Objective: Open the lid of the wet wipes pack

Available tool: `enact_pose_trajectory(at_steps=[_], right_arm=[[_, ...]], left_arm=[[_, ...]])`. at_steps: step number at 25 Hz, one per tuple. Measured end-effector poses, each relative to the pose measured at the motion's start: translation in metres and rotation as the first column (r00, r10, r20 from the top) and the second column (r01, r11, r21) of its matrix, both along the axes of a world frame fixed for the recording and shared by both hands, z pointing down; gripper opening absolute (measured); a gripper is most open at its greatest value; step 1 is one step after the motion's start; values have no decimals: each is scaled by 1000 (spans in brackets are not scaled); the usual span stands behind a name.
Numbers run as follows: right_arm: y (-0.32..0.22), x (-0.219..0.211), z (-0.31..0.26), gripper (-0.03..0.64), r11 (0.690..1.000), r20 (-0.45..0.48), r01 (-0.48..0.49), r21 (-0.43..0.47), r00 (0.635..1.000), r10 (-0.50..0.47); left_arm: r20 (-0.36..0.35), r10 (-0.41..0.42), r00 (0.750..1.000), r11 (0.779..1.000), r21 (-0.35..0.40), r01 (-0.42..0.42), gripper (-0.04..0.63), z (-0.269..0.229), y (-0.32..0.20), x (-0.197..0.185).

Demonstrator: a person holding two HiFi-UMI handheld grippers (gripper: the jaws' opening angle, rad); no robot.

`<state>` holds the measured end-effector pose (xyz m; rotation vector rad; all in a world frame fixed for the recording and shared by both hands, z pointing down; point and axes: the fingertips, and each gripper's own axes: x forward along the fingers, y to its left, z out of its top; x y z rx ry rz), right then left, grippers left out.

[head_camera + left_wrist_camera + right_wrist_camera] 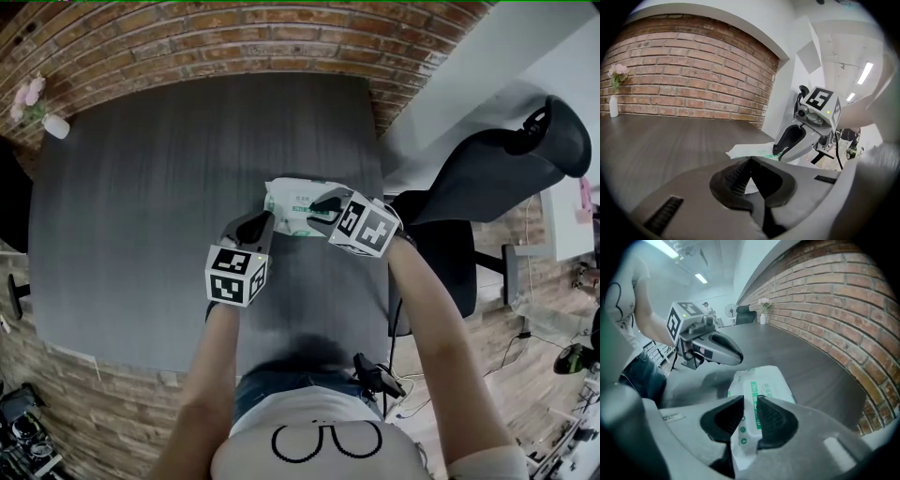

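A white wet wipes pack (292,201) with green print lies flat on the dark table (159,216), near its right edge. In the right gripper view my right gripper (750,401) points steeply down and is shut on the pack's (765,380) near end, whose white film fills the gap between the pads. My left gripper (255,225) sits at the pack's left side, its tips meeting. From the left gripper view the left gripper (751,160) is shut, the pack (744,151) lies just beyond its tips, and the right gripper (791,139) stands over the pack's far side.
A small white vase of pink flowers (52,122) stands at the table's far left corner by the brick wall. A black office chair (506,173) is off the table's right side. The table's right edge runs close past the pack.
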<state>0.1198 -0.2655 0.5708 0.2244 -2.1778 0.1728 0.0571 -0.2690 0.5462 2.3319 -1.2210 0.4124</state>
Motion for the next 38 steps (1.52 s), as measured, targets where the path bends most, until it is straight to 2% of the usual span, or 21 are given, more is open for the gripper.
enact_pose_trajectory(at_steps=[6, 7, 11, 14, 17, 20, 22, 29, 33, 38], right_arm=[[-4, 3, 0, 63, 995, 42, -35, -93, 998, 39], [-7, 5, 1, 0, 995, 46, -57, -85, 997, 62], [-14, 14, 0, 5, 997, 24, -73, 28, 997, 73], [-8, 10, -5, 49, 994, 9, -61, 92, 998, 60], [-7, 10, -7, 130, 990, 11, -71, 122, 997, 70], [-5, 9, -6, 181, 992, 8, -58, 112, 998, 57], [0, 8, -3, 267, 996, -7, -25, 90, 1000, 26], [-2, 6, 9, 311, 994, -68, 20, 106, 998, -13], [-6, 5, 12, 313, 996, -84, 53, 70, 995, -47], [-10, 3, 11, 310, 999, -88, 50, 5, 995, -49]], left_arm=[[-3, -2, 1000, 1000, 7, 2, -2, -2, 0, 0], [-3, -2, 1000, 1000, 9, 2, -2, -3, 0, 0], [3, 6, 1000, 1000, 10, -6, -2, -2, 1, 3], [12, 13, 1000, 1000, -3, -13, -2, 1, 2, 5], [22, 15, 1000, 1000, -27, -15, -2, 7, 3, 6], [37, 17, 999, 998, -62, -14, -2, 17, 6, 6], [49, 24, 999, 996, -82, -20, -2, 24, 7, 8], [87, 42, 995, 991, -132, -30, -2, 38, 8, 10], [132, 73, 989, 987, -151, -52, -2, 41, 6, 13], [123, 68, 990, 986, -159, -48, -2, 41, 6, 12]])
